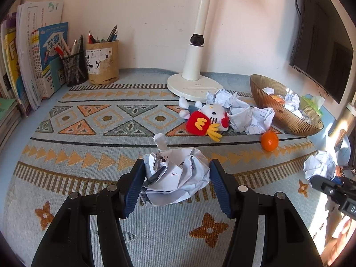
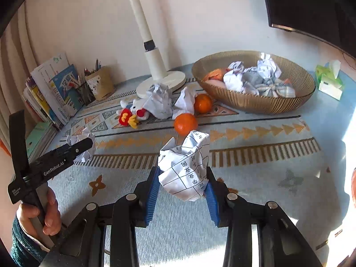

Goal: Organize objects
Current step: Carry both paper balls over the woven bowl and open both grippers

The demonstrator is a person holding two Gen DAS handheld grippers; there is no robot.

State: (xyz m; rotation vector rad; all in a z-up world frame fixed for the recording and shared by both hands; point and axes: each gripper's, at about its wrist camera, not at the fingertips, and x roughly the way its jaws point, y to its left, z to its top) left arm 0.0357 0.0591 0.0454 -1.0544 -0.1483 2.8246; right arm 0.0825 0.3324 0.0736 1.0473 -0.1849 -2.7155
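A: The left gripper (image 1: 176,179) has its jaws pinching a crumpled paper ball (image 1: 175,175) just above the surface (image 1: 89,155). The right gripper (image 2: 182,184) pinches a printed paper ball (image 2: 185,169).

B: Both look light and soft, so I would hold them across the middle. Ahead of the right jaws, the bowl (image 2: 289,104) already holds several paper balls and something orange.

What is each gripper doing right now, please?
Left gripper: shut on a crumpled white paper ball with red pen marks.
Right gripper: shut on a crumpled white paper ball with a printed grid.
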